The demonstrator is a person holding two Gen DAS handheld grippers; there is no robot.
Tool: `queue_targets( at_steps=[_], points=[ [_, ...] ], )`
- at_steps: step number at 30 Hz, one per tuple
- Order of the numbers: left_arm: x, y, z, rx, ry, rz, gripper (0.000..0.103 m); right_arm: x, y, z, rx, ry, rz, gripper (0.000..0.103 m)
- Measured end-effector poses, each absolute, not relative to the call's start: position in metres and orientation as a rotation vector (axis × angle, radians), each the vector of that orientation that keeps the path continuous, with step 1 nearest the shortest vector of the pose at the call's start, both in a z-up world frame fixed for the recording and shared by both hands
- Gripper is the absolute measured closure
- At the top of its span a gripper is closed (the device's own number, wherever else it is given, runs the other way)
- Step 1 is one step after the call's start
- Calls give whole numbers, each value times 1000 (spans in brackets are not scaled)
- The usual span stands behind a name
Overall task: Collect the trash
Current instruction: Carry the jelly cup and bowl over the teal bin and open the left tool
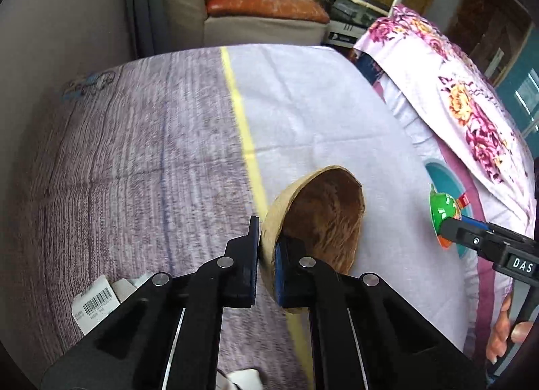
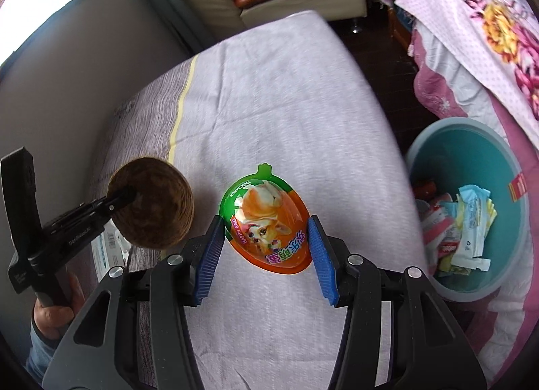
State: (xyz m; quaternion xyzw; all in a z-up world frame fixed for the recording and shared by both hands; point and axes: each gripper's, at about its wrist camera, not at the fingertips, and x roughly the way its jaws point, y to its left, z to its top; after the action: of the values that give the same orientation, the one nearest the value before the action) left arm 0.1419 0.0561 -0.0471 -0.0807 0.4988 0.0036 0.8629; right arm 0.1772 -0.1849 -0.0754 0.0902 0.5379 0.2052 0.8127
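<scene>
Left gripper (image 1: 266,267) clenched on rim of rough brown coconut shell (image 1: 320,218), lifted over the bed (image 1: 168,154). Right gripper (image 2: 266,251) grasping glossy egg-shaped plastic package (image 2: 266,221), near round teal bin (image 2: 478,167) of wrappers.

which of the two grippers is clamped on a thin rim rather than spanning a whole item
The left gripper: its pads pinch the coconut shell's rim. The right gripper spans the egg-shaped pack.

You can read "HAPPY EGG" on the egg-shaped toy pack (image 2: 266,221), w/ Chinese characters below it. "DAS" shows on the right gripper (image 1: 446,226). Barcode tag (image 1: 96,304): digits unreadable.
</scene>
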Motion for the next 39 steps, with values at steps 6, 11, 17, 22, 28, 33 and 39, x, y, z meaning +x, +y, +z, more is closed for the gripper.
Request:
queue_targets(
  at_steps=[6,11,17,22,28,33,39],
  points=[
    [142,23,-35,-125,1042,-27,95,174,-219,-66,261,1106,429,55],
    [147,-15,-25,-84,1040,-78,95,171,-251,-57,319,1060,404,55],
    [158,-63,-25,-46,1055,-142,95,170,-292,-48,377,1014,355,55],
    [170,-107,-28,-9,1072,-199,95,167,-331,-44,430,981,303,55],
    [186,-160,-31,23,1085,-262,95,162,-383,-42,483,947,218,55],
    [195,-196,-41,39,1107,-303,94,162,-415,-45,500,943,165,55],
    [202,-221,-54,57,1131,-328,94,165,-437,-50,503,947,136,55]
  ],
)
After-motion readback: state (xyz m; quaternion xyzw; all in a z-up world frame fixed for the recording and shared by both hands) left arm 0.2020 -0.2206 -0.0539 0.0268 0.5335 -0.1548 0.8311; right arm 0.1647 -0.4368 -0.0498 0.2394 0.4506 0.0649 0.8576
